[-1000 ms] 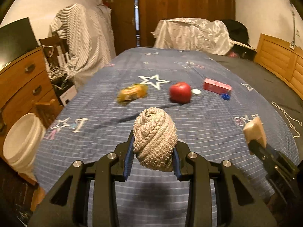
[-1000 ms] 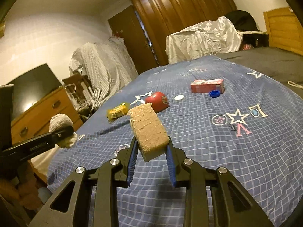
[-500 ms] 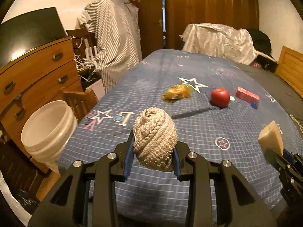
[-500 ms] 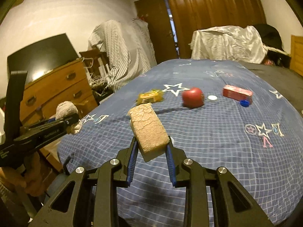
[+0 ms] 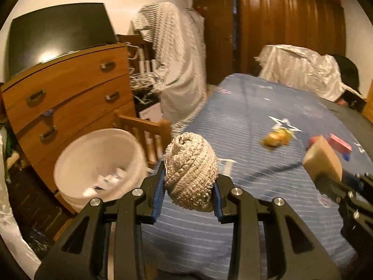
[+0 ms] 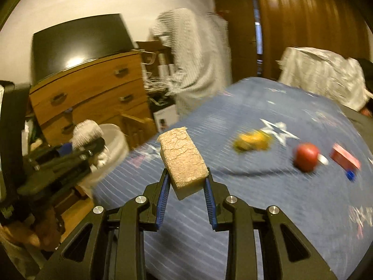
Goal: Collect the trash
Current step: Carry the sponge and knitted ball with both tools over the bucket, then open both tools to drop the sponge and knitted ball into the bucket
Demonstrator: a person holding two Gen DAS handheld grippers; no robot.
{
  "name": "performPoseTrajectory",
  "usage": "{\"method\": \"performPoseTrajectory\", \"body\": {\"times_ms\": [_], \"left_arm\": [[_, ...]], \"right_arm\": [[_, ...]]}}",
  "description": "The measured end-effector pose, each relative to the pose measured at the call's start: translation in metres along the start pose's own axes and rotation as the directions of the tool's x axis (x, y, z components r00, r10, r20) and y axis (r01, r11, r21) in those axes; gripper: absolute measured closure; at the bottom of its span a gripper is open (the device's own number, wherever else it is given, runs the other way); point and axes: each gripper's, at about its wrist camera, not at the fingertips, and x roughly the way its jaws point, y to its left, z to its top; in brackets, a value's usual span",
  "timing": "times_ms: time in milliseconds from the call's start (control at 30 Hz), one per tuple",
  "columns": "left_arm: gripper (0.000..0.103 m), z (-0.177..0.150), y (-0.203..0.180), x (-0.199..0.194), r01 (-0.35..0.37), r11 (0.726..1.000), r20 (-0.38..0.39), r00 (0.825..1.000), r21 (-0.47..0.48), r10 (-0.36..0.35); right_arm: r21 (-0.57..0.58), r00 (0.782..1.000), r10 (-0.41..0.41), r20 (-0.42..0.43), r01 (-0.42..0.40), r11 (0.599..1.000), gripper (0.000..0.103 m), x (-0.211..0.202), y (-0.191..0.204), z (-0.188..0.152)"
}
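Note:
My left gripper is shut on a balled-up beige knit cloth, held above the bed's left edge. A white bucket with some scraps in it stands on the floor just to its left; it also shows in the right wrist view. My right gripper is shut on a tan cracked sponge, which also shows in the left wrist view. A yellow wrapper, a red apple, a pink box and a blue cap lie on the blue star bedspread.
A wooden dresser with a dark TV on it stands left of the bed. A small wooden chair sits between the bucket and the bed. Striped cloth hangs behind. A white sheet pile lies at the far end.
Both grippers have swung left with their loads toward the bed's left edge. The bucket and dresser have come closer and more central in both views. The items on the bed have shifted right.

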Motion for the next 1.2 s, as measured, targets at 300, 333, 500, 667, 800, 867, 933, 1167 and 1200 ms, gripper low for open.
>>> {"method": "performPoseTrajectory", "body": {"times_ms": [300, 333, 500, 667, 800, 867, 933, 1167, 1200], "left_arm": [[0.071, 0.031, 0.099, 0.039, -0.148, 0.987, -0.030, 0.989, -0.058, 0.146], [0.071, 0.032, 0.105, 0.042, -0.158, 0.985, -0.036, 0.987, -0.063, 0.156], [0.071, 0.038, 0.148, 0.062, -0.202, 0.976, -0.086, 0.977, -0.085, 0.194], [0.070, 0.042, 0.177, 0.081, -0.219, 0.970, -0.137, 0.969, -0.101, 0.204], [0.070, 0.041, 0.194, 0.095, -0.236, 0.967, -0.165, 0.962, -0.099, 0.218], [0.070, 0.039, 0.200, 0.101, -0.244, 0.965, -0.178, 0.958, -0.101, 0.224], [0.070, 0.037, 0.205, 0.107, -0.248, 0.963, -0.191, 0.955, -0.102, 0.225], [0.070, 0.033, 0.218, 0.128, -0.238, 0.966, -0.224, 0.952, -0.105, 0.210], [0.070, 0.033, 0.220, 0.130, -0.236, 0.966, -0.228, 0.951, -0.108, 0.207]], "right_arm": [[-0.102, 0.986, 0.147, -0.083, -0.155, 0.983, 0.073, 0.092, 0.100, 0.086], [-0.112, 0.983, 0.156, -0.094, -0.166, 0.980, 0.073, 0.100, 0.108, 0.092], [-0.145, 0.966, 0.198, -0.169, -0.223, 0.964, 0.073, 0.147, 0.151, 0.119], [-0.162, 0.949, 0.224, -0.222, -0.262, 0.951, 0.073, 0.189, 0.184, 0.135], [-0.171, 0.936, 0.241, -0.256, -0.289, 0.942, 0.073, 0.213, 0.205, 0.137], [-0.175, 0.932, 0.245, -0.266, -0.297, 0.939, 0.073, 0.223, 0.213, 0.138], [-0.176, 0.928, 0.247, -0.277, -0.302, 0.937, 0.073, 0.233, 0.220, 0.138], [-0.172, 0.922, 0.254, -0.293, -0.312, 0.934, 0.073, 0.259, 0.234, 0.138], [-0.170, 0.921, 0.255, -0.294, -0.313, 0.934, 0.073, 0.261, 0.235, 0.137]]}}
